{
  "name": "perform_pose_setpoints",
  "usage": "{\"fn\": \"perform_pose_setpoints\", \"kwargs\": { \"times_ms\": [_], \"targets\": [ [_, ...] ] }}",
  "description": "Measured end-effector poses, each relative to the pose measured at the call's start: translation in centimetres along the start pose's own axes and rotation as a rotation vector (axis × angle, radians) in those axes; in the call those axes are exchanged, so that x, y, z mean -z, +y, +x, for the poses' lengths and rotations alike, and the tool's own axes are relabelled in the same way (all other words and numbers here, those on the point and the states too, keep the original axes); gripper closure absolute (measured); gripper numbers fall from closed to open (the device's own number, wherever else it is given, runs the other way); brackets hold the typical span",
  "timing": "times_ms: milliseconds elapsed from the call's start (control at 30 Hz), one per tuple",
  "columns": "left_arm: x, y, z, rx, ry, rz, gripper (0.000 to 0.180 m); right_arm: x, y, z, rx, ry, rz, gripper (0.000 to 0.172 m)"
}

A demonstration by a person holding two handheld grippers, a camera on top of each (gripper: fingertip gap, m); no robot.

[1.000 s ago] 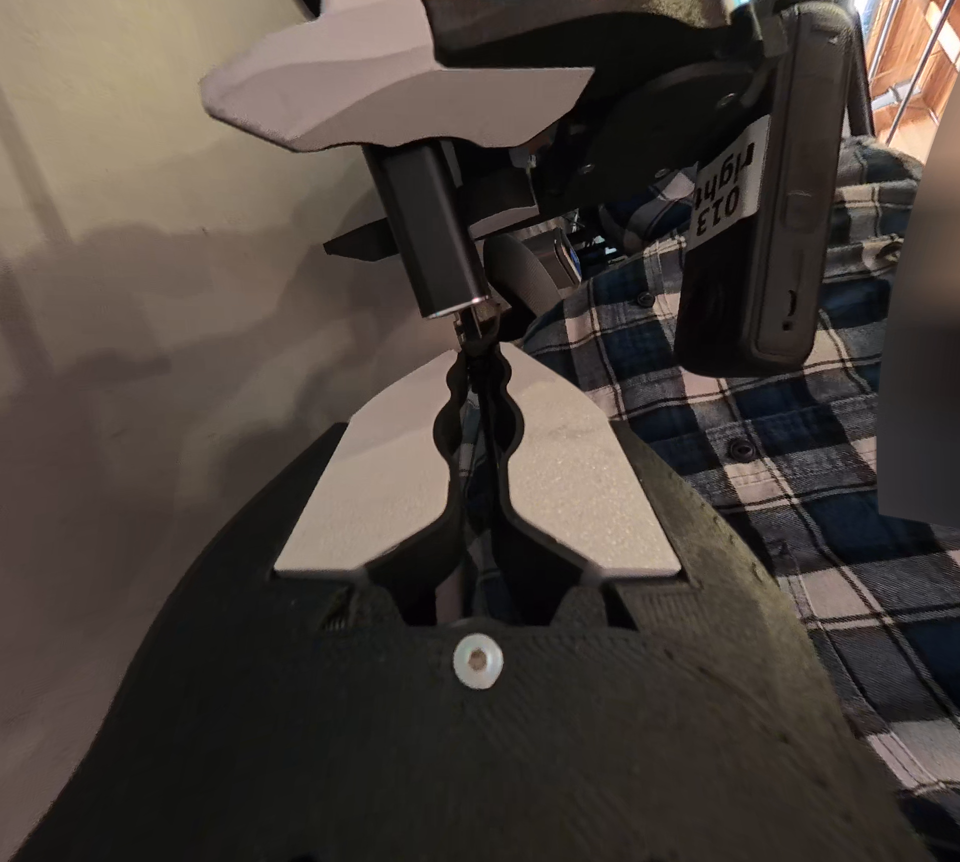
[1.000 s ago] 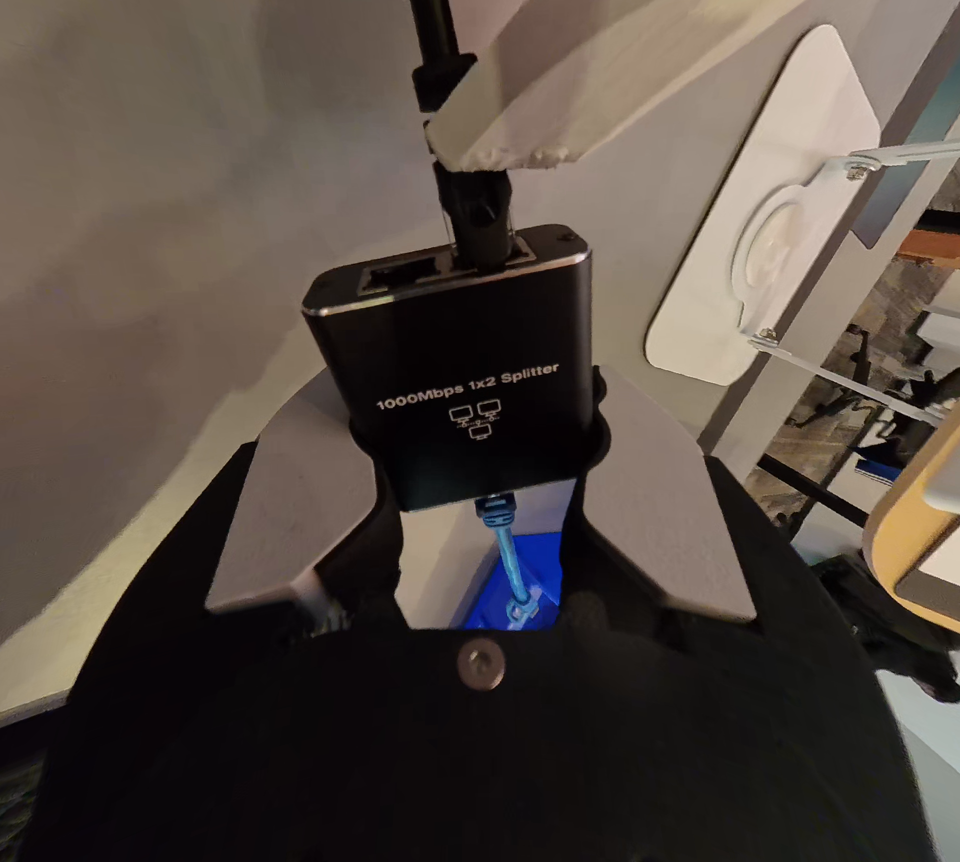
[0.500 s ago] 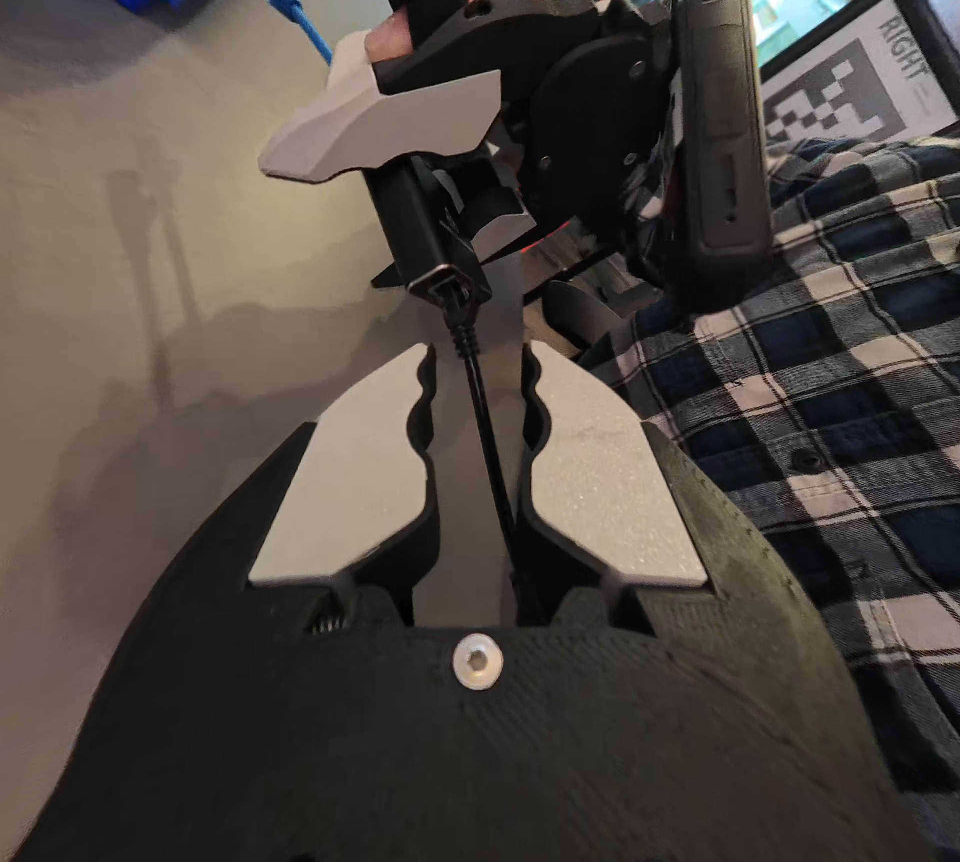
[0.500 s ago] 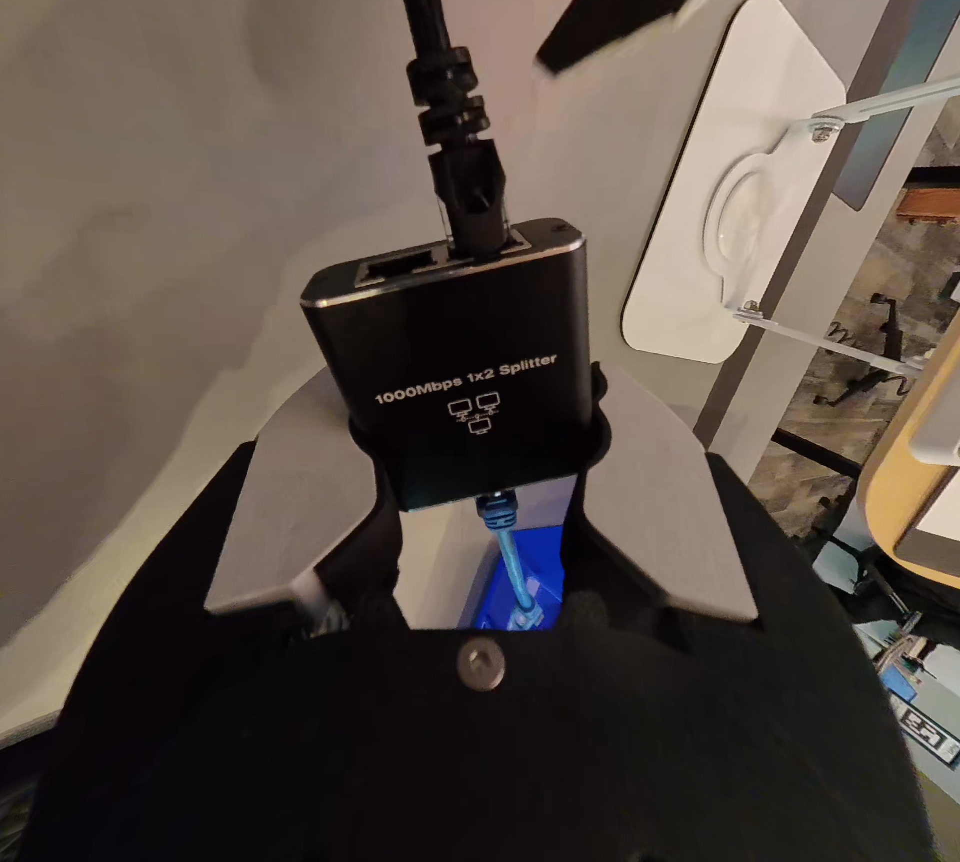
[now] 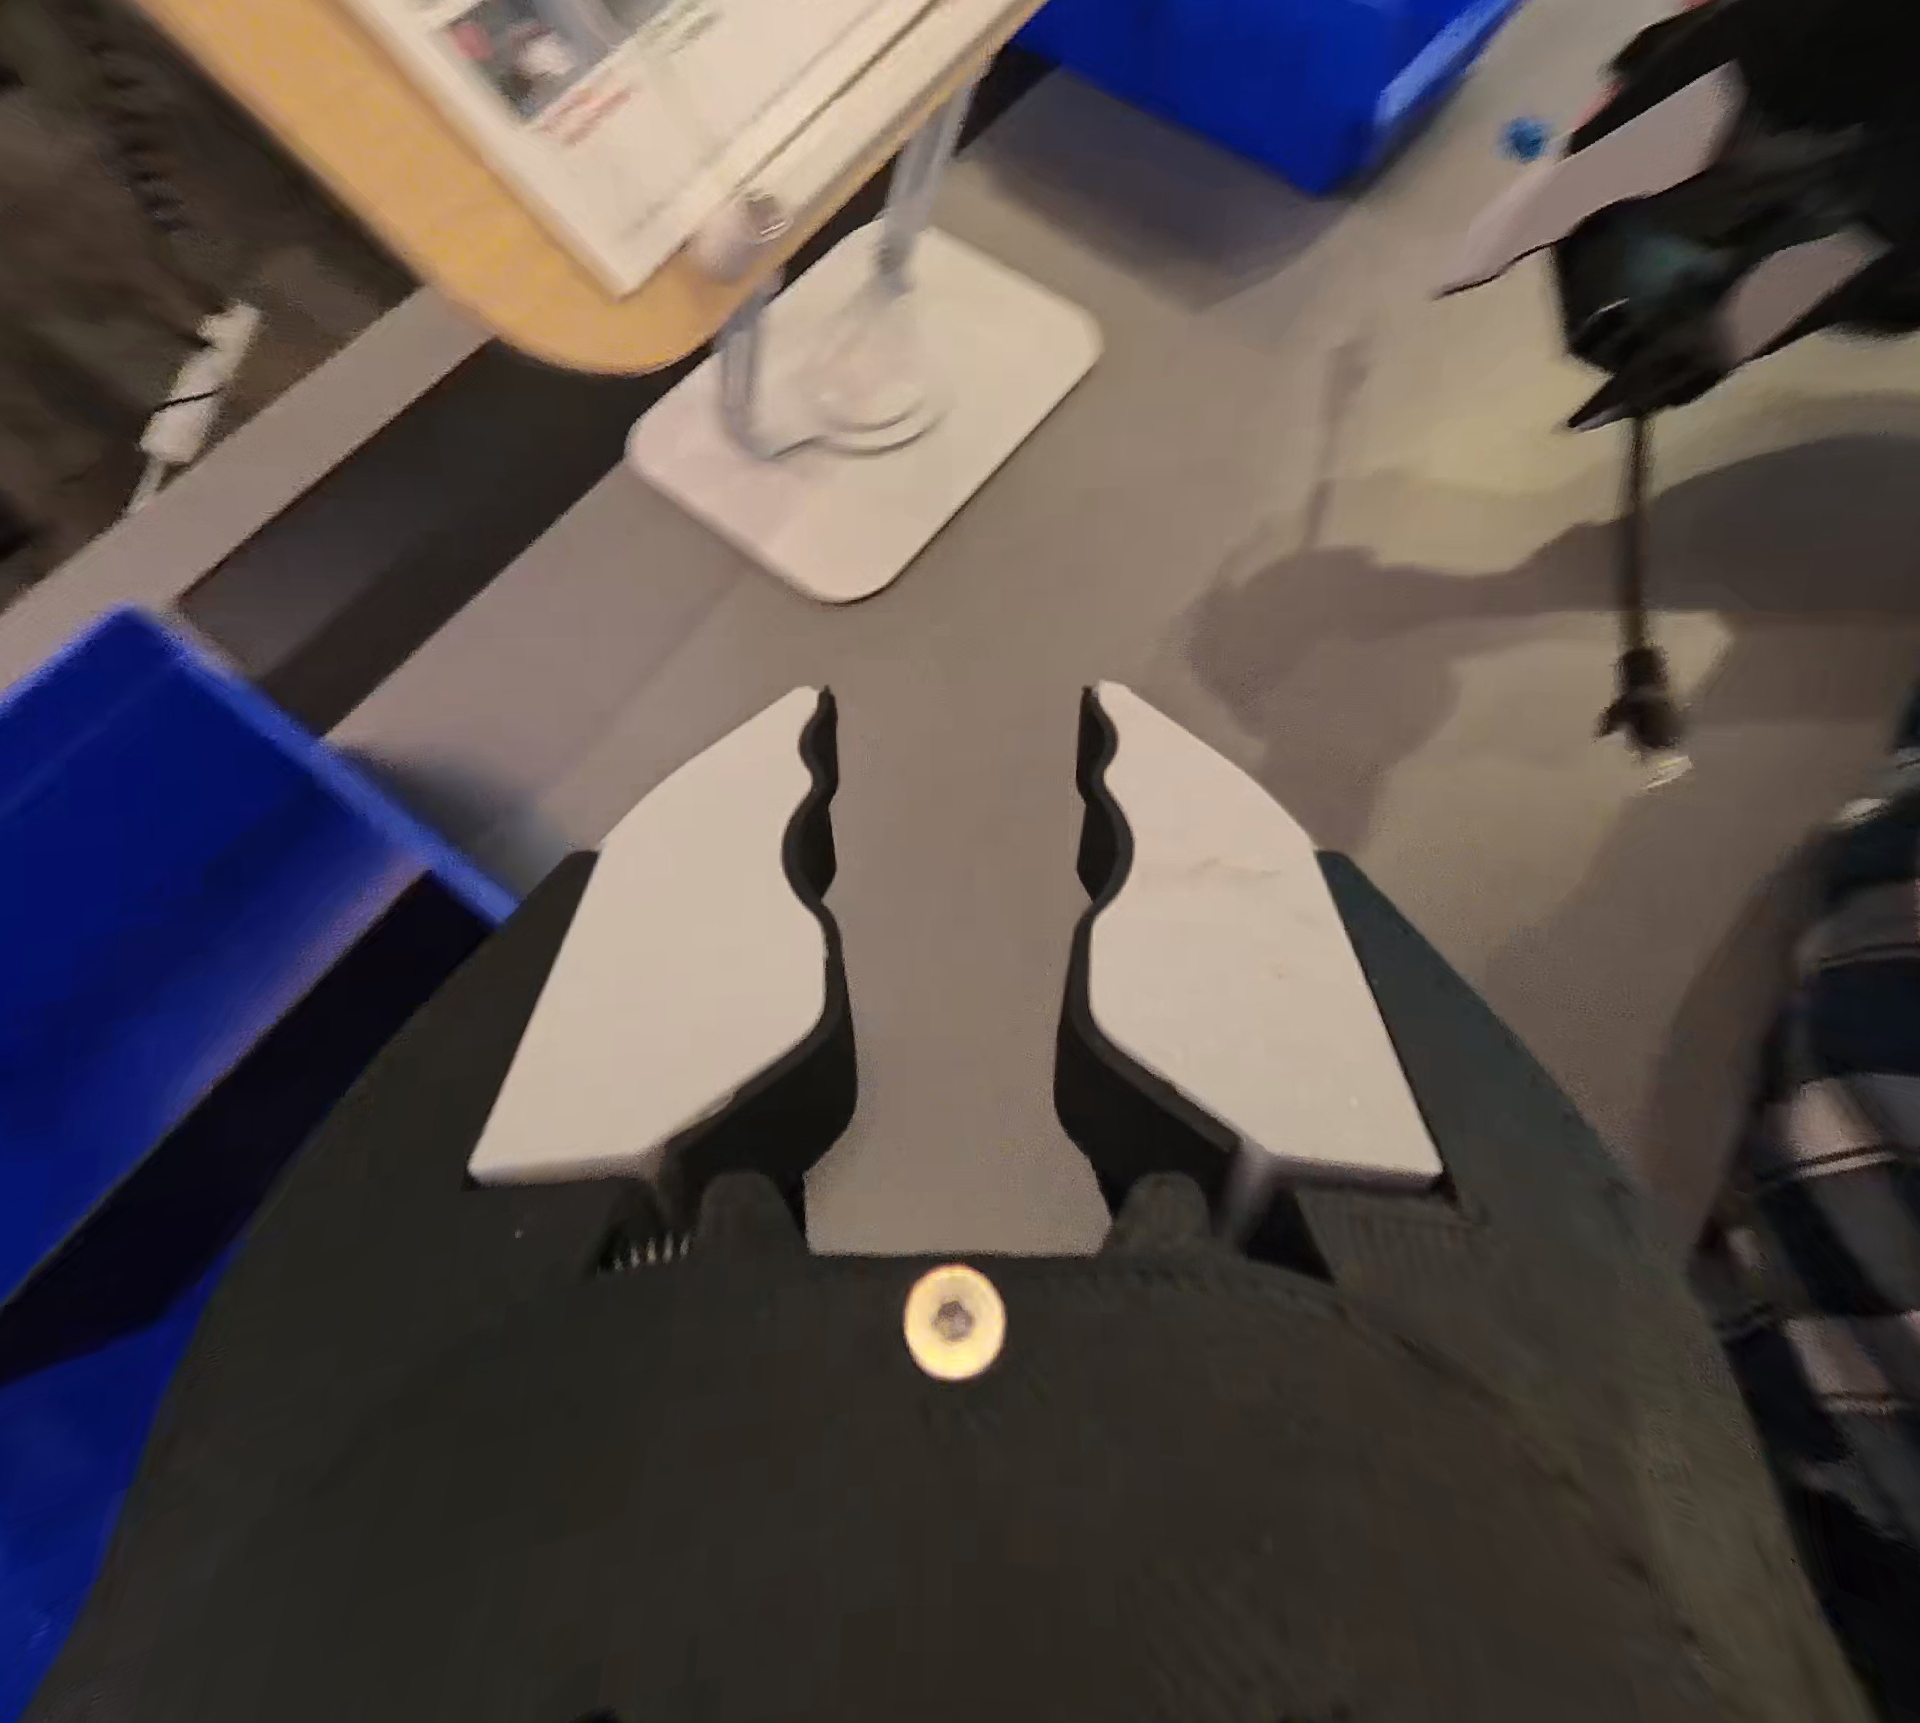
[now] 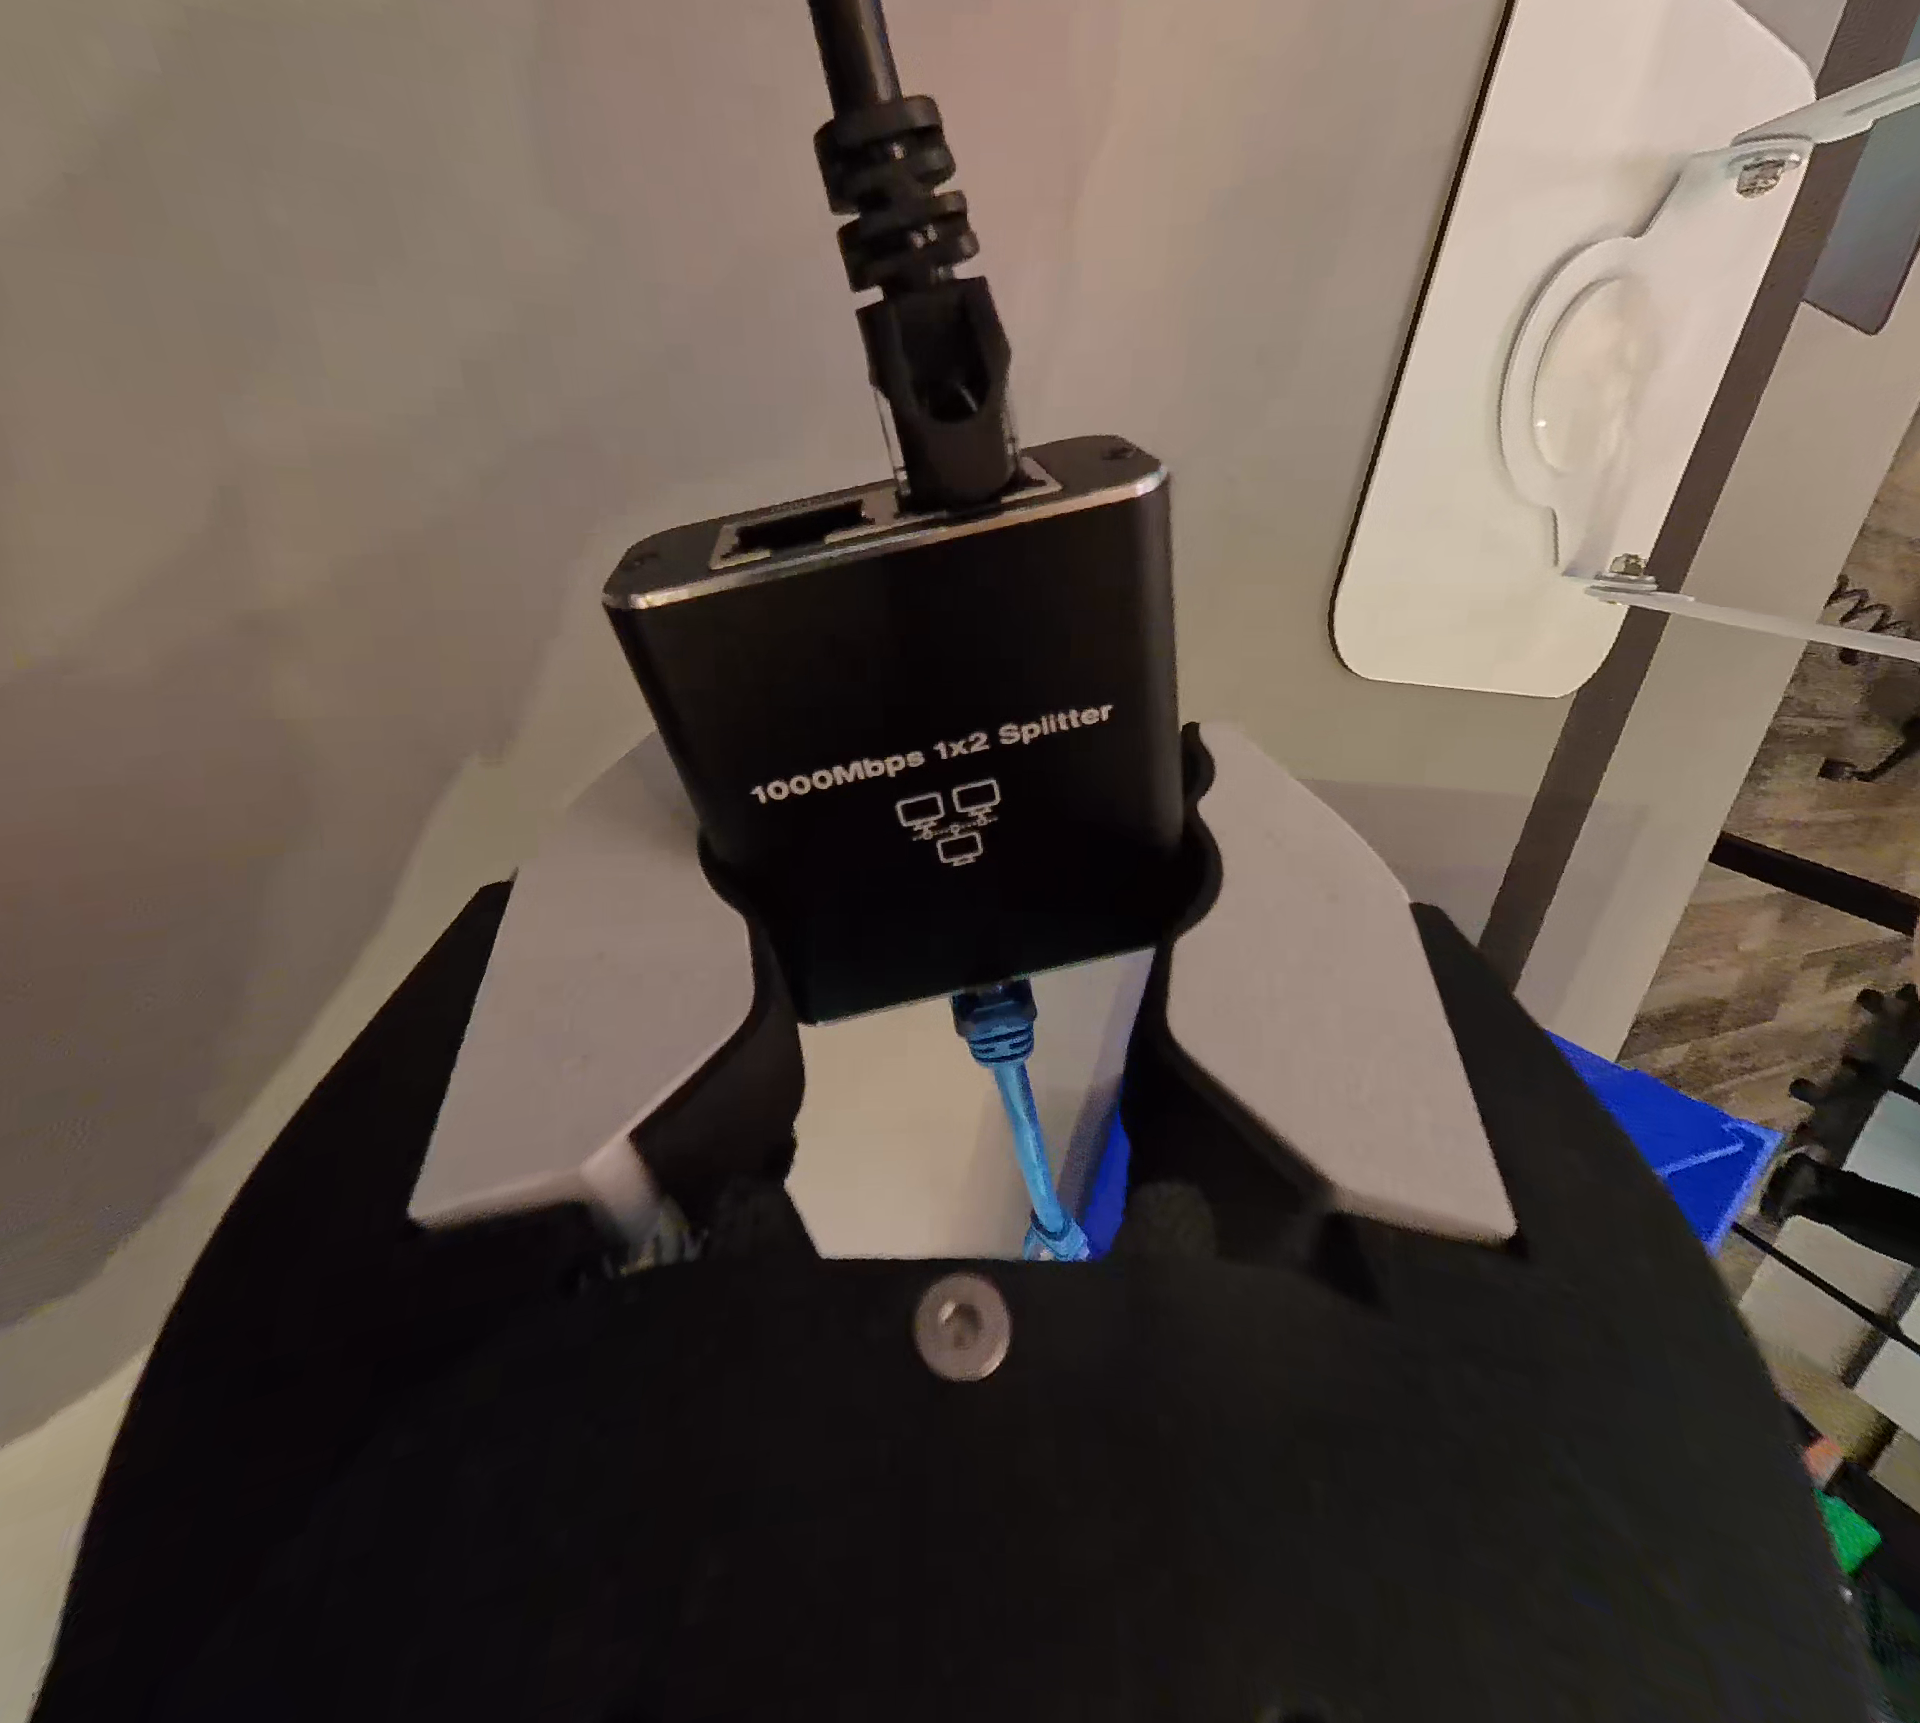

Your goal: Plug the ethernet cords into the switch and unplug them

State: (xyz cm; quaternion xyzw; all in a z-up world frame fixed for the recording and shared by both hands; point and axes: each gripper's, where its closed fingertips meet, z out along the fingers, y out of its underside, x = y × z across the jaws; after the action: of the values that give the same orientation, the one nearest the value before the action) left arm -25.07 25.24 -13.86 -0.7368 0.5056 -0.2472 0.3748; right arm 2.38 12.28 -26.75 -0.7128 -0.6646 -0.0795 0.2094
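**Gripping the switch, black cord plugged in**

Holding the small black switch [image 6: 914, 738] by its sides, the right gripper [image 6: 945, 800] has both pads pressed against the casing. A black ethernet cord [image 6: 842, 11] sits in the right-hand port on the far end; the left-hand port beside it is bare. A blue ethernet cord [image 6: 1013, 1102] enters the near end. The left gripper [image 5: 956, 717] stands released, fingers [image 5: 717, 925] apart over bare grey table [image 5: 1039, 551], grasping nothing. Far left, a white stand base [image 5: 935, 447] rests on the table, and blue bins [image 5: 1299, 42] sit beyond.
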Motion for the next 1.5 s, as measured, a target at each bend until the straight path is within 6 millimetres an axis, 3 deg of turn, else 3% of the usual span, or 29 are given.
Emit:
{"fn": "perform_pose_setpoints", "kwargs": {
  "times_ms": [133, 233, 500, 867, 1033, 1300, 1500],
  "targets": [
    [2.8, 2.8, -6.1, -0.056, -0.184, -0.083, 0.137, 0.2, -0.3, -0.1, -0.030, -0.011, 0.024, 0.093],
    [3.7, 5.5, -9.9, -0.122, -0.278, -0.181, 0.136, 0.5, -0.3, -0.2, -0.052, -0.022, 0.035, 0.093],
    [2.6, 10.6, -14.6, -0.164, -0.244, -0.336, 0.136, 1.1, 0.4, 0.0, -0.100, -0.037, 0.041, 0.093],
    [0.2, 17.1, -16.2, -0.291, -0.061, -0.613, 0.134, 0.9, 1.1, -0.1, -0.159, -0.098, 0.060, 0.093],
    [-1.3, 19.5, -15.3, -0.326, 0.039, -0.691, 0.136, 0.8, 0.8, -0.1, -0.192, -0.157, 0.081, 0.093],
    [-3.6, 21.8, -13.7, -0.389, 0.159, -0.737, 0.149, 0.6, 0.2, -0.1, -0.232, -0.242, 0.092, 0.093],
    [-4.9, 22.4, -13.1, -0.442, 0.196, -0.750, 0.156, 0.4, -0.2, 0.2, -0.231, -0.254, 0.088, 0.093]
  ]
}}
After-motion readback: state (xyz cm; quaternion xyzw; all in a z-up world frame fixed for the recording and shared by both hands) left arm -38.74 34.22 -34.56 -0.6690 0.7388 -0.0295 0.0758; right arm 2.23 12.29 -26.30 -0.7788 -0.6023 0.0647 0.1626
